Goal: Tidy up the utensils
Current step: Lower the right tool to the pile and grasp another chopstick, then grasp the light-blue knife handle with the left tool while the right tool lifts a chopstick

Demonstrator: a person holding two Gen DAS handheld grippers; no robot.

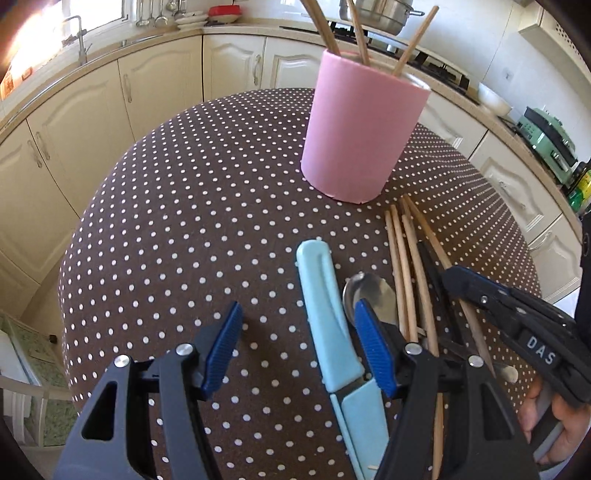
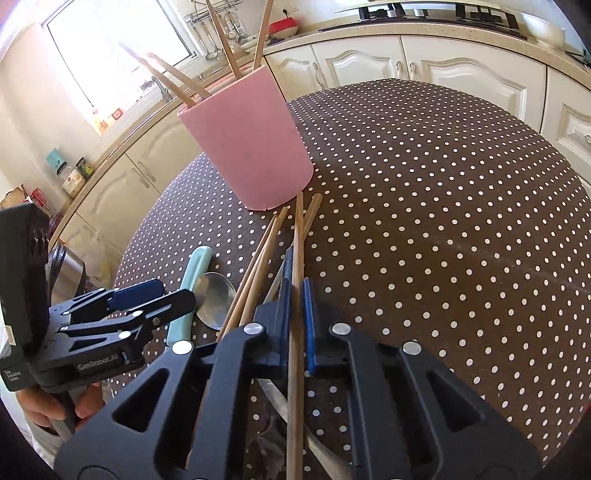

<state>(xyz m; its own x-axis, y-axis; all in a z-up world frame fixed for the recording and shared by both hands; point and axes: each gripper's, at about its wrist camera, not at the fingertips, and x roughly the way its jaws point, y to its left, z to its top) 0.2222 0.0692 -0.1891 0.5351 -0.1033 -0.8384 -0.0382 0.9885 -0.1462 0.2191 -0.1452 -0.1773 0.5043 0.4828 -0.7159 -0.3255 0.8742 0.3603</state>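
Note:
A pink cup (image 1: 360, 138) stands on the dotted table (image 1: 184, 221) with several wooden chopsticks in it; it also shows in the right wrist view (image 2: 247, 147). My left gripper (image 1: 297, 350) is open, low over a light blue knife (image 1: 328, 332) that lies between its fingers, beside a metal spoon (image 1: 373, 295). Several loose chopsticks (image 1: 410, 266) lie to the right. My right gripper (image 2: 295, 325) is shut on one wooden chopstick (image 2: 297, 258) in the pile, just above the table. A dark-handled knife (image 2: 288, 262) lies under it.
Cream kitchen cabinets (image 1: 92, 110) and a counter curve around the table. A steel pot (image 1: 376, 14) stands on the stove, a green appliance (image 1: 550, 144) at the right. The table (image 2: 443, 221) to the right of the pile has open cloth.

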